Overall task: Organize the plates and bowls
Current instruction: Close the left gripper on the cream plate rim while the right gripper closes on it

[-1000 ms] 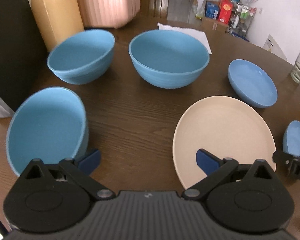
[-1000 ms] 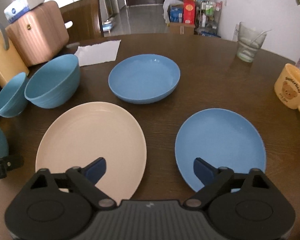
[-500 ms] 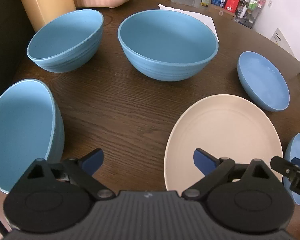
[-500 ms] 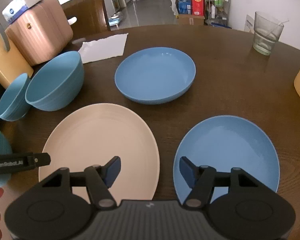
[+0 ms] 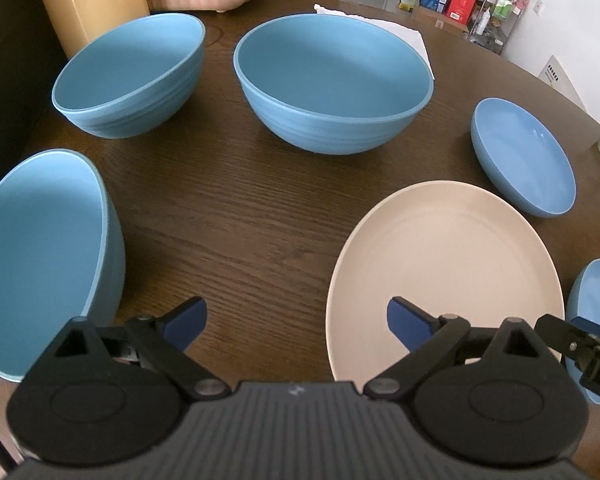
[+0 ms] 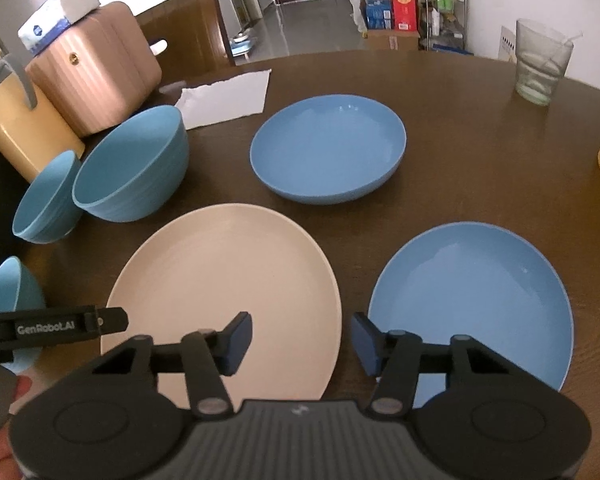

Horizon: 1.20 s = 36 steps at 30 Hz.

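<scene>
The one text I can read is "GenRobot.AI", in pale letters on the black bar of my left gripper [image 6: 54,326], at the left edge of my right wrist view. Print on the far boxes and the tissue pack is too small to read.

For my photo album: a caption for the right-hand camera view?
Half-open right gripper poised between beige plate and blue plate.

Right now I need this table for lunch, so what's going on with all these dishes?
A person holds tongs in each hand over the table, sorting dishes. Nothing is picked up yet. The left tongs hang open between a blue bowl and the beige plate. The right tongs have just been closing, empty, between that plate and the blue plate.
</scene>
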Tool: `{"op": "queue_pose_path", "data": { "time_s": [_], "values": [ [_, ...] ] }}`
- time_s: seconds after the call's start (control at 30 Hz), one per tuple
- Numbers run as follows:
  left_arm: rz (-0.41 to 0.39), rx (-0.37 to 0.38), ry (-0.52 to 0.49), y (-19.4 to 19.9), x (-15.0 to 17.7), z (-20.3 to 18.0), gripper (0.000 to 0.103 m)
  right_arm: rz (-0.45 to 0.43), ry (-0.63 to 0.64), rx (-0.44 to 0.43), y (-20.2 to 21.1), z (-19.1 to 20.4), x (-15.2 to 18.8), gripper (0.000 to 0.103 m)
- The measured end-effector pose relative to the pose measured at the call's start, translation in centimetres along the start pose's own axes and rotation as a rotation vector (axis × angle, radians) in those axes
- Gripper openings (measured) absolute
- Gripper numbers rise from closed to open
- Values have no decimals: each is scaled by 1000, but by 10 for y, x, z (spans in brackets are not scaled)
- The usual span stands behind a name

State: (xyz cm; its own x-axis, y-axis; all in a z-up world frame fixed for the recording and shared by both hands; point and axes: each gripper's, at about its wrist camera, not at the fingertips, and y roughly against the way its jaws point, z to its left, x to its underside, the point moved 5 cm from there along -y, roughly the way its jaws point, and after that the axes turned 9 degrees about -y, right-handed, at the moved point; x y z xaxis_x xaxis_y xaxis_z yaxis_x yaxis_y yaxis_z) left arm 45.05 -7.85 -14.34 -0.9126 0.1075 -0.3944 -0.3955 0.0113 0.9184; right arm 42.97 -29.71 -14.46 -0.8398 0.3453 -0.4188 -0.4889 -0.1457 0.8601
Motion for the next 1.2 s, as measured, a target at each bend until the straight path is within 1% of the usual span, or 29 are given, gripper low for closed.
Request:
{"op": "queue_pose_path", "data": {
  "time_s": [0.07,0.13,0.17,0.23,0.3,0.37,0.43,0.5,0.53,0.57,0.6,0.63,0.8,0.87,1.03,1.2],
  "values": [
    [-1,0,0,0,1,0,99,1,-2,0,-1,-1,0,51],
    [1,2,-1,0,0,0,98,3,-6,5,-4,-1,-2,46],
    [1,5,-2,-1,1,0,95,6,-9,9,-7,-1,-3,44],
    [7,11,-5,-2,1,-1,87,14,-11,12,-11,-3,-4,37],
    [18,23,-7,-4,2,-2,74,21,-10,16,-15,-5,-4,33],
    [31,35,-5,-7,2,-3,70,28,-11,16,-19,-9,-4,28],
    [33,47,-1,-8,3,-2,66,30,-15,15,-21,-13,-4,19],
    [35,57,5,-10,2,-1,58,33,-16,13,-23,-16,-4,17],
    [37,65,8,-10,2,0,56,35,-14,10,-24,-17,-4,14],
    [39,72,9,-11,2,0,51,37,-14,10,-25,-18,-4,12],
    [40,76,9,-12,3,0,44,39,-19,4,-26,-20,-3,12],
    [37,85,10,-12,3,0,43,40,-25,-7,-27,-20,-4,12],
    [25,133,15,-12,0,-1,21,30,-34,-24,-26,-22,-2,11],
    [17,139,11,-11,1,-3,17,25,-35,-28,-25,-22,-1,10],
    [-6,116,-18,-10,1,-6,17,11,-40,-27,-25,-23,0,10],
    [-17,97,-22,-7,2,-7,17,-8,-32,-32,-20,-21,5,10]
  ]
}}
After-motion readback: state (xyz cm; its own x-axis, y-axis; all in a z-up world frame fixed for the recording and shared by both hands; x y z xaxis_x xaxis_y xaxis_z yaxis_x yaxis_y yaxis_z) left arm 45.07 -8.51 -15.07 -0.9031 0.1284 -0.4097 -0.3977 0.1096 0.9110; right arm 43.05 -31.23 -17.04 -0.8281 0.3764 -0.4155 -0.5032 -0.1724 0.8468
